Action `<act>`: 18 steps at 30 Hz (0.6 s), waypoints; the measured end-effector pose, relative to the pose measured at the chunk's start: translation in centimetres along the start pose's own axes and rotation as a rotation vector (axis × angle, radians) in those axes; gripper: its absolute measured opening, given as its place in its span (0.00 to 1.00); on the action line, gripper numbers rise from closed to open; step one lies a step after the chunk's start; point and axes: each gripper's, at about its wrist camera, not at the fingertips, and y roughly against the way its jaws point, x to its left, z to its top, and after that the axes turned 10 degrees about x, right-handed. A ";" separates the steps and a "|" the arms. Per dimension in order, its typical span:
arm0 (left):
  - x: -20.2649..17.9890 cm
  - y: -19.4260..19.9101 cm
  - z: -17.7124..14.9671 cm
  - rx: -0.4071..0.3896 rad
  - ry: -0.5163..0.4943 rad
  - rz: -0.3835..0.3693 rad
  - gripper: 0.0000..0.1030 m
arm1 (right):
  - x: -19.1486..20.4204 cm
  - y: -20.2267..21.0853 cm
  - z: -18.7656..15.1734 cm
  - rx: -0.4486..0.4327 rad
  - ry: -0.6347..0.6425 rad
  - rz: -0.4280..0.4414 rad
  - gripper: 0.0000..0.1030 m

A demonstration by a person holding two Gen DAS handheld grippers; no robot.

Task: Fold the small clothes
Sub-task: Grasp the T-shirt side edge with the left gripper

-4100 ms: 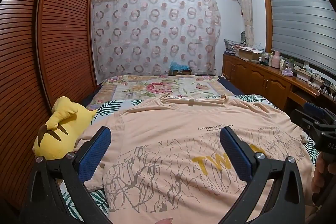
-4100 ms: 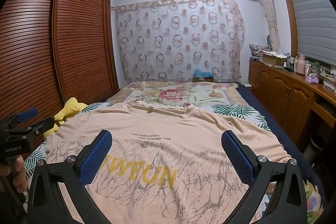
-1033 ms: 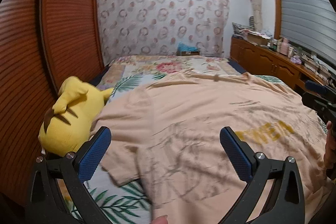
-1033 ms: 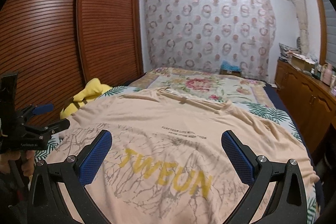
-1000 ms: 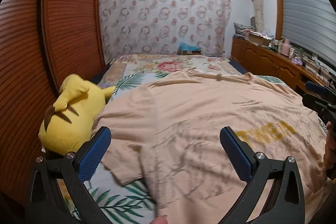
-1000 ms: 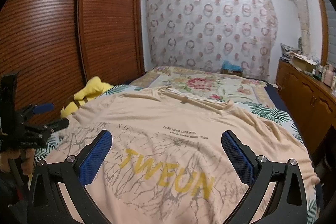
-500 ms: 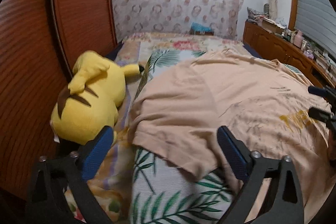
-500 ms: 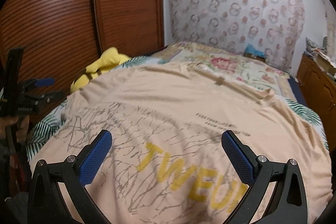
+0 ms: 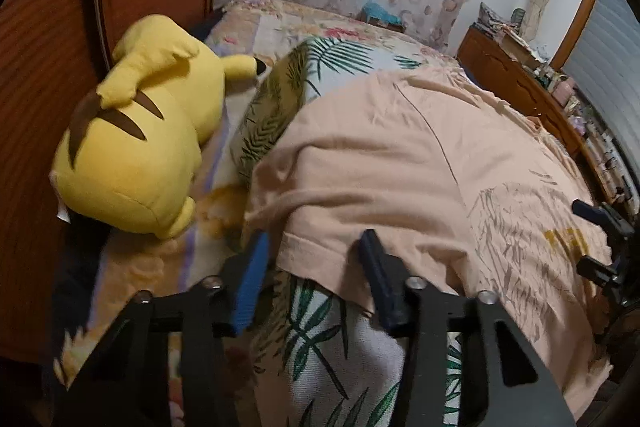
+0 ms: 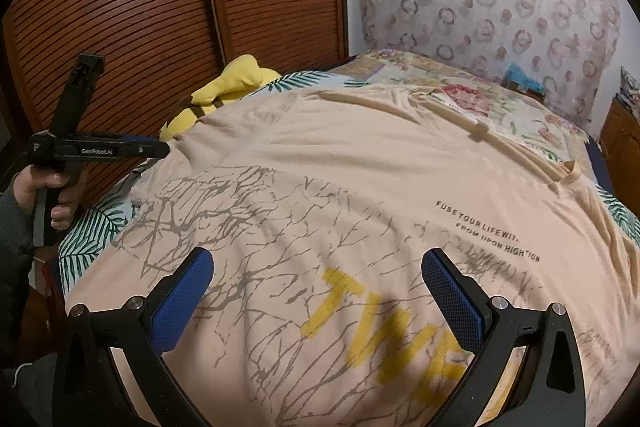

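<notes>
The left gripper fingers, just closing, straddle the shirt sleeve hem beside the plush to fold it; the right gripper fingers stay spread.

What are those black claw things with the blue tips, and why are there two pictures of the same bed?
They are grabbing tools that a person holds, one in each hand, each with a small camera looking along its fingers. So you get two pictures: one from the left tool, one from the right.

On the leaf-patterned bedsheet lies a peach T-shirt with yellow letters, beside a yellow plush toy.

The left hand-held gripper has just been closing around the shirt's sleeve hem, which sits between its blue pads; a firm pinch is not clear yet. The right hand-held gripper is wide open above the shirt, holding nothing.
</notes>
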 end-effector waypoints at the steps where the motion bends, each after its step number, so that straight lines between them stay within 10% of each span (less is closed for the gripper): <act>1: 0.0 0.0 -0.1 -0.005 -0.001 -0.016 0.35 | -0.1 0.2 -0.1 0.002 -0.001 0.002 1.00; 7: -0.6 0.9 -0.3 -0.043 -0.037 0.061 0.07 | -0.4 0.4 -0.4 -0.007 -0.013 0.002 1.00; 18: -5.4 5.0 1.6 -0.171 -0.144 0.010 0.04 | -0.7 1.5 -0.6 -0.068 -0.062 -0.006 1.00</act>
